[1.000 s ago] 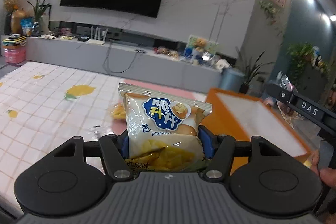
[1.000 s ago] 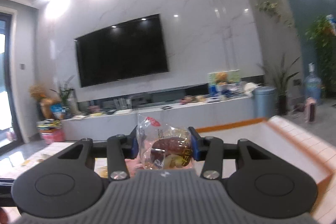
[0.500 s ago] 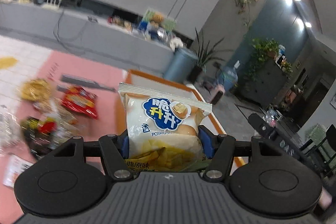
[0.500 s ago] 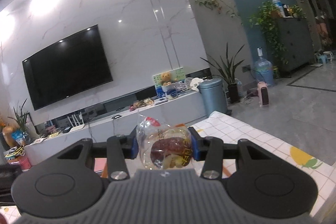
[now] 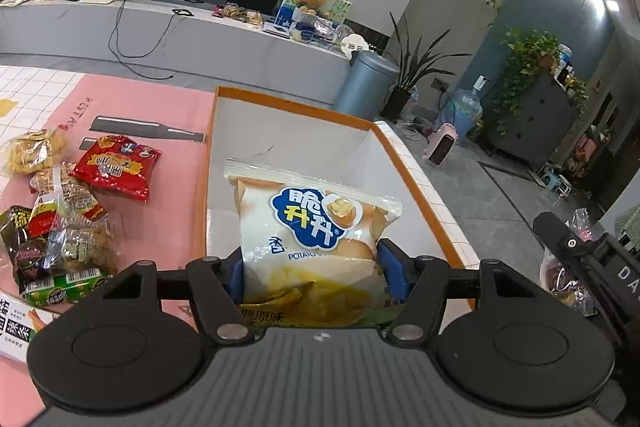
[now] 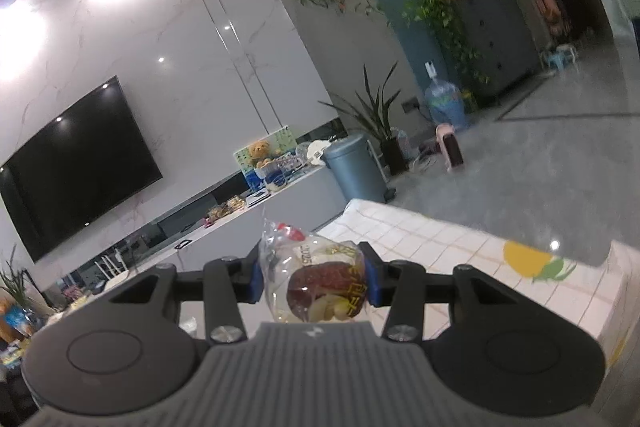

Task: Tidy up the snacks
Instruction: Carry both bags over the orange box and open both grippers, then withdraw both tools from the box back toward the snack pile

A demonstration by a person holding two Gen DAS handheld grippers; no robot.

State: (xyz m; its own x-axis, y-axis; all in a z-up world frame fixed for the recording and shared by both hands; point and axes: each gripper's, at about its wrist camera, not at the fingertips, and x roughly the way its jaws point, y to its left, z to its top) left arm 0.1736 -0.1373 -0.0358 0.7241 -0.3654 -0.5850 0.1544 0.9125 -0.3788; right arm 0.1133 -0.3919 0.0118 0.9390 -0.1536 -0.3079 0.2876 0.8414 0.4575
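Observation:
A white-and-yellow potato chip bag [image 5: 316,223] stands upright between the blue pads of my left gripper [image 5: 312,267]. The pads still touch its sides while the jaws are opening. The bag hangs over the near end of an orange-rimmed white box [image 5: 280,131]. In the right wrist view my right gripper [image 6: 313,277] is shut on a clear snack packet [image 6: 320,291] with dark red and pale pieces inside. It is held above the tiled tablecloth [image 6: 440,239]. That gripper's black finger [image 5: 576,247] also shows at the right of the left wrist view.
A pile of loose snack packets [image 5: 60,227] lies on the pink mat [image 5: 168,211] left of the box, a red packet [image 5: 116,167] nearest to it. A long grey tool [image 5: 144,129] lies behind them. The table's right edge drops to the floor.
My left gripper has swung right with the chip bag, from the open tablecloth to over the box. My right gripper has rolled and turned right with its packet; the box has left its view.

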